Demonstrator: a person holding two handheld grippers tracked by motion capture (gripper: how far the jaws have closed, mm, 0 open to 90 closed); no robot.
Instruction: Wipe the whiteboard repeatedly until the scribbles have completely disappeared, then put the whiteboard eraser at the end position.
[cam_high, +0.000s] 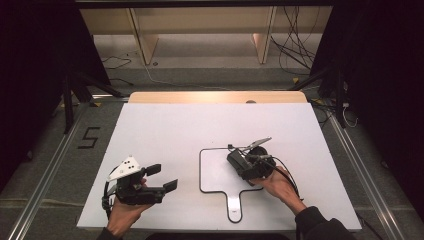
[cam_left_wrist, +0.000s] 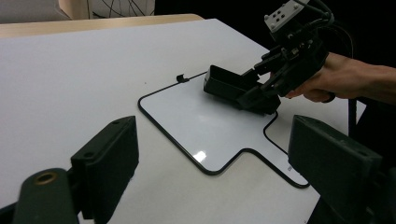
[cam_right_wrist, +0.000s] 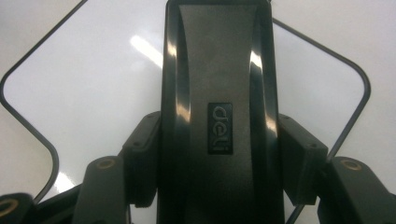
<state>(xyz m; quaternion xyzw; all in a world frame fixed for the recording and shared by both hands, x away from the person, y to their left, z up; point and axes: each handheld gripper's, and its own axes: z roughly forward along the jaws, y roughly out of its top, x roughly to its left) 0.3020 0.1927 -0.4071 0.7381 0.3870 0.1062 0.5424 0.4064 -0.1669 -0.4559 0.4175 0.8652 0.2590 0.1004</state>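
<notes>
A small whiteboard (cam_high: 214, 172) with a black rim and a handle toward me lies flat on the white table (cam_high: 170, 130). My right gripper (cam_high: 245, 164) is shut on a black board eraser (cam_high: 238, 160), which rests on the board's right part. In the right gripper view the eraser (cam_right_wrist: 219, 84) bears a "deli" label, and both pads (cam_right_wrist: 144, 154) press its sides over the board (cam_right_wrist: 93, 79). My left gripper (cam_high: 162, 177) stands open with nothing between its fingers, on the table left of the board. In the left gripper view the eraser (cam_left_wrist: 229, 86) sits on the board (cam_left_wrist: 196, 126).
A small black hook (cam_left_wrist: 182, 78) sits at the board's far rim. The table's far edge is a wooden strip (cam_high: 217, 97). Beyond it, cables (cam_high: 295, 45) and wooden shelf legs (cam_high: 142, 42) stand on the floor. A "5" mark (cam_high: 89, 137) lies at the left.
</notes>
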